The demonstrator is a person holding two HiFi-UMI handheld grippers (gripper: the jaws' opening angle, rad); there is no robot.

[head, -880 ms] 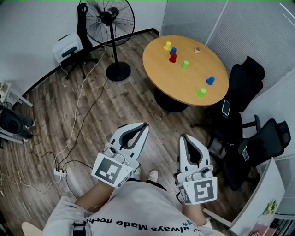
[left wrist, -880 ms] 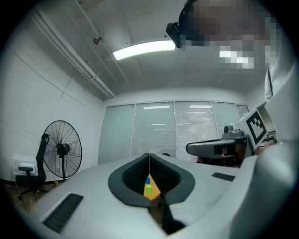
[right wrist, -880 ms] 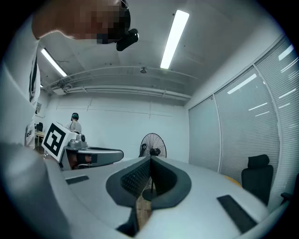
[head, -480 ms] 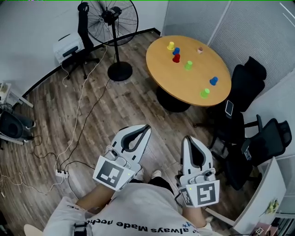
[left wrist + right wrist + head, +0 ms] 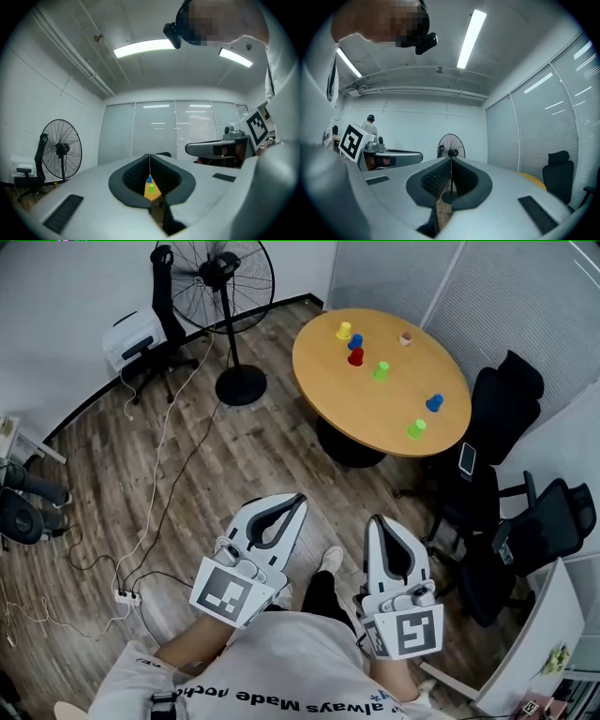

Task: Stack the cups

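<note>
Several small cups stand apart on the round wooden table [image 5: 375, 418] far ahead in the head view: yellow [image 5: 344, 330], blue [image 5: 355, 341], red [image 5: 355, 356], green [image 5: 380, 371], another blue [image 5: 434, 403] and another green [image 5: 416, 428]. My left gripper [image 5: 294, 499] and right gripper [image 5: 376, 520] are held level in front of my body over the floor, well short of the table. Both are shut with nothing in them. In the left gripper view, a green cup [image 5: 151, 188] and a blue cup [image 5: 149, 179] show through the hollow behind the closed tips.
A standing fan [image 5: 225, 277] with a round base [image 5: 241, 387] stands left of the table. Black office chairs [image 5: 506, 399] crowd the table's right side. A small brown object [image 5: 405, 337] lies on the table. Cables and a power strip [image 5: 125, 594] lie on the floor at the left.
The view has shifted a little as the person walks; a foot now shows further forward between the grippers. Both grippers keep their place and stay shut.
</note>
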